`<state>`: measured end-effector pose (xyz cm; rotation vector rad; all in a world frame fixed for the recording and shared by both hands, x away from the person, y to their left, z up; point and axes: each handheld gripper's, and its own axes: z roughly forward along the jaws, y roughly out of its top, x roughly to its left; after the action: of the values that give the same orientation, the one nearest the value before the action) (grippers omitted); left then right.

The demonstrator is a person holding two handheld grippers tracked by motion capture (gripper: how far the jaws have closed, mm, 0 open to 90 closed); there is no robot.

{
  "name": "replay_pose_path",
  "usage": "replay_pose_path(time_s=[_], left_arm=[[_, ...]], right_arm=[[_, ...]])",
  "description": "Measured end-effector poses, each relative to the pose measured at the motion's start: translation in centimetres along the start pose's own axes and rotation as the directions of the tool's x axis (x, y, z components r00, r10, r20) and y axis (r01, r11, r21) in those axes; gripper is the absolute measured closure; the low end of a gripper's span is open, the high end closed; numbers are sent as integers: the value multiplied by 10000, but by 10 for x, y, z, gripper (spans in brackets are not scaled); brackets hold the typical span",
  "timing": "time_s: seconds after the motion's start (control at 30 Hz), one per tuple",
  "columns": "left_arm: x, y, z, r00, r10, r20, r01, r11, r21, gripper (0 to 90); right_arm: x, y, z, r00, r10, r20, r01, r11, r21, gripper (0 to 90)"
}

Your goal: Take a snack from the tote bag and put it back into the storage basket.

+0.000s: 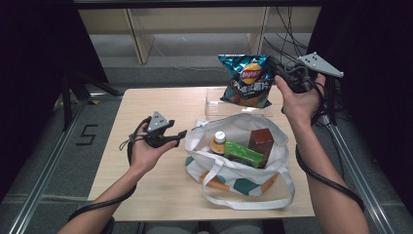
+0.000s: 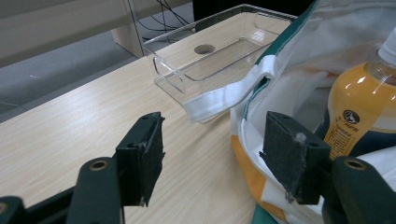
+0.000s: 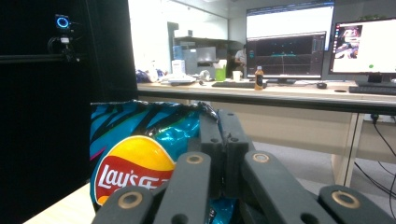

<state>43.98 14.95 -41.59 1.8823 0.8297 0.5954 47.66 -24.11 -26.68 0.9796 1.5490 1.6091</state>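
Observation:
A blue Lay's chip bag point(image 1: 246, 80) hangs upright in the air over the table's far right, and my right gripper point(image 1: 280, 73) is shut on its upper right edge. In the right gripper view the closed jaws point(image 3: 223, 140) pinch the chip bag point(image 3: 135, 154) near its top seam. A white tote bag point(image 1: 234, 173) stands open on the table, holding an orange drink bottle point(image 1: 219, 142), a green packet point(image 1: 242, 153) and a brown box point(image 1: 261, 141). My left gripper point(image 1: 182, 132) is open just left of the tote. In its own view nothing lies between the open jaws point(image 2: 212, 144). The tote point(image 2: 289, 60) and bottle point(image 2: 359, 107) are to their right.
A clear plastic tray point(image 1: 214, 105) sits on the wooden table point(image 1: 160, 185) behind the tote, below the chip bag; it also appears as the tray point(image 2: 205, 60) ahead of the left jaws. Bare tabletop lies to the left. Cables trail from both grippers.

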Motion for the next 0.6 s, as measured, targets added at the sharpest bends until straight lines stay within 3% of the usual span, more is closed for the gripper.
replay_pose_path(time_s=[0.6], left_arm=[[2,2,-2,10000,-19,-47,19,10000,-79,373]], right_arm=[[-7,3,20,9998,29,206,-34,9997,239,900]])
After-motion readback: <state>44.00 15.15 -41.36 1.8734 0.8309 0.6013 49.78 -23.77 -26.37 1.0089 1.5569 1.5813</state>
